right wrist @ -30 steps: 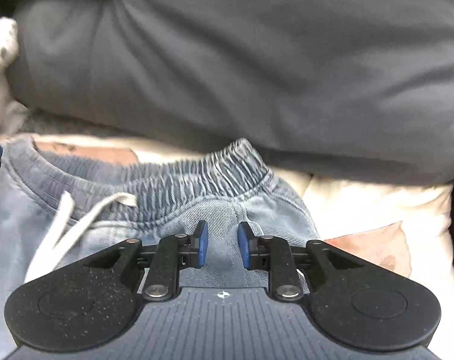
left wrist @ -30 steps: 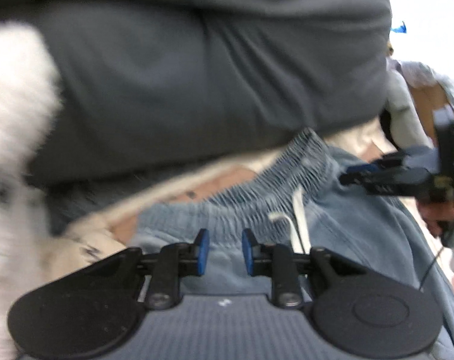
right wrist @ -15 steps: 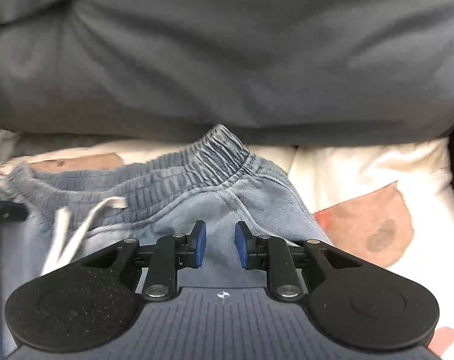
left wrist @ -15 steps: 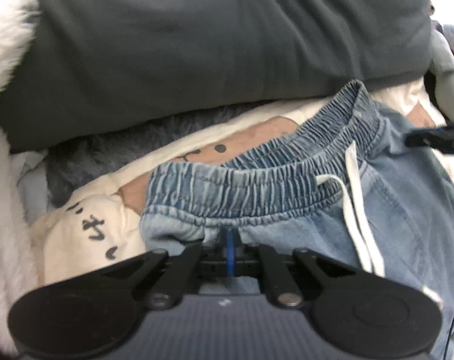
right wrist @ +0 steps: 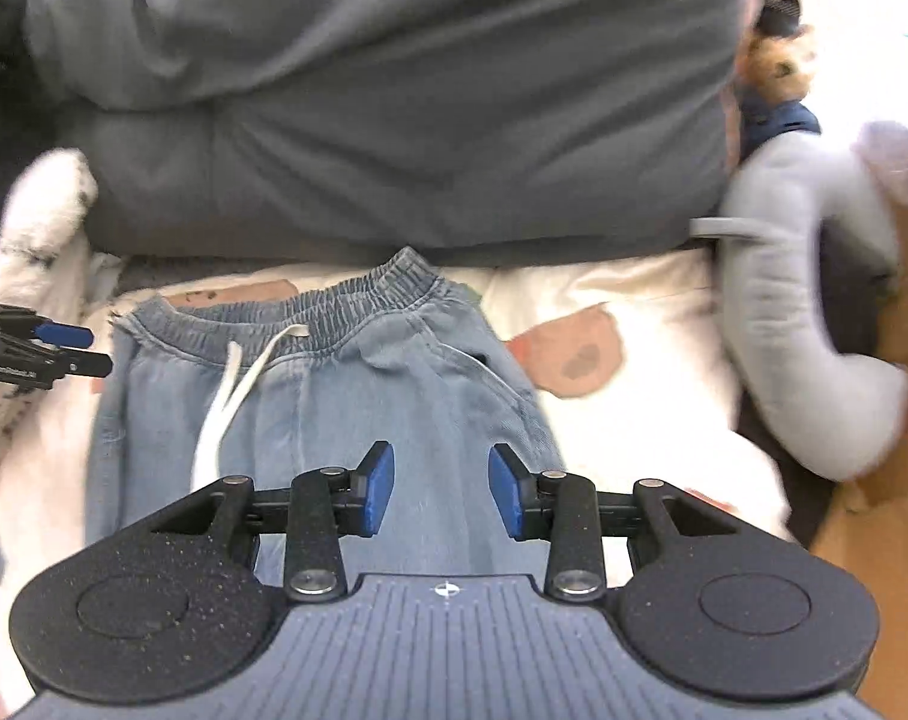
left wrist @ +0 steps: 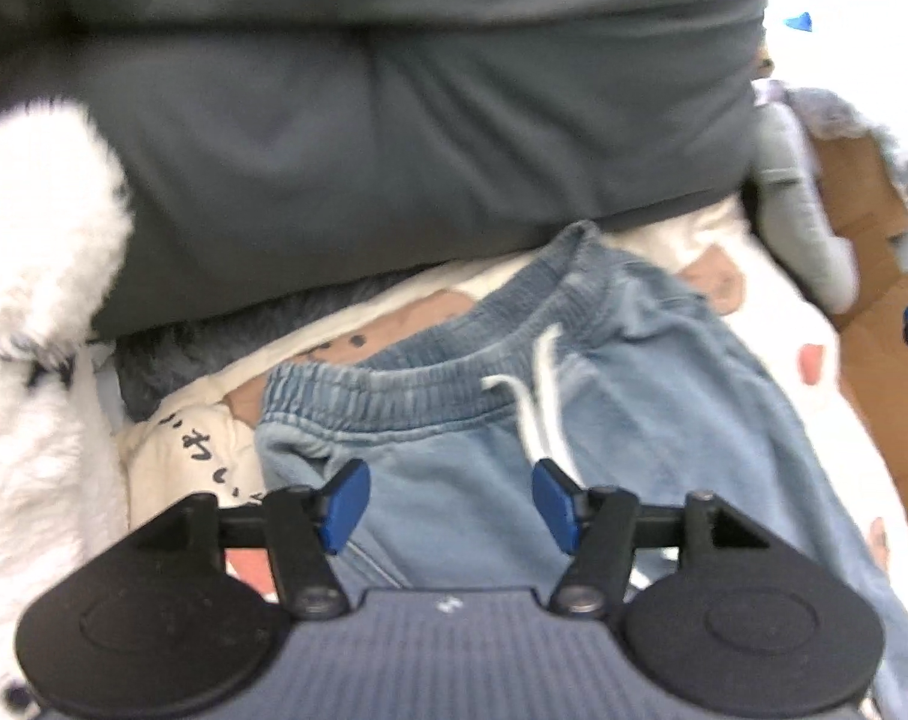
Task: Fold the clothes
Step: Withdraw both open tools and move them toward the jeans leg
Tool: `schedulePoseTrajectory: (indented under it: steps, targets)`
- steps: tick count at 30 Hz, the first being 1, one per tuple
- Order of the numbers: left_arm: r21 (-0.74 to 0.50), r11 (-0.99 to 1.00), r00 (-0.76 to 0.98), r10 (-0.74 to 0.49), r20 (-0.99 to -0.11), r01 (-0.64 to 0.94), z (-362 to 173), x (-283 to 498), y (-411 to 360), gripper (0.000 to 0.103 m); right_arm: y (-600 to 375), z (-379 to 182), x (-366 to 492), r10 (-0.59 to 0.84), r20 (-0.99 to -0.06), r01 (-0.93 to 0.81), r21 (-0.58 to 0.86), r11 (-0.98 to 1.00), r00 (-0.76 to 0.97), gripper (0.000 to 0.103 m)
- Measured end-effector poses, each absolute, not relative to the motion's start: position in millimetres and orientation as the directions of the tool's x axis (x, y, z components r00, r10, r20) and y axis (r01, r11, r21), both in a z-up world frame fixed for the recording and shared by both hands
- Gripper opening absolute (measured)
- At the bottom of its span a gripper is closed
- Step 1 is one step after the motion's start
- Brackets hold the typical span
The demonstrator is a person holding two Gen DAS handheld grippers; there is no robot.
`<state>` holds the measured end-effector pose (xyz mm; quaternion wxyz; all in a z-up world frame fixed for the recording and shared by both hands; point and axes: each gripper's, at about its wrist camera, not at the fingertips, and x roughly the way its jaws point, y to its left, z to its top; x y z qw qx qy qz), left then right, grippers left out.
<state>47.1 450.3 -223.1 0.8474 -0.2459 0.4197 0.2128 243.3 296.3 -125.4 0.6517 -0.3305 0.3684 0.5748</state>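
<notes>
Pants flat on the sheet, both grippers empty.

Your left gripper [left wrist: 450,507] hangs with its jaws spread over the pants [left wrist: 634,420], near the waistband [left wrist: 393,387]; your right gripper [right wrist: 441,495] is likewise spread, over the fabric below the waistband. I judge the denim soft, limp and light: pinch the thicker elastic band at its corners, clear of the slippery drawstring [right wrist: 225,402].

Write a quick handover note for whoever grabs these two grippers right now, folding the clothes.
Left gripper: open, empty, over the left side of the denim shorts.
Right gripper: open, empty, over the middle of the shorts.
The shorts lie spread on the cream printed sheet, waistband toward the grey pillow, white drawstring loose on top.
Done: shorts laid out; no fold visible.
Left: grip and fold.
</notes>
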Motion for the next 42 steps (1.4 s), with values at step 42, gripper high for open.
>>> schedulePoseTrajectory:
  steps: [42]
  targets:
    - [-0.296,0.853,0.642,0.058,-0.764,-0.429,-23.7,-19.8,315.7,0.074,-198.3,250.7,180.6,0.55,-0.672,-0.829,-0.178,0.531,0.497,0.047]
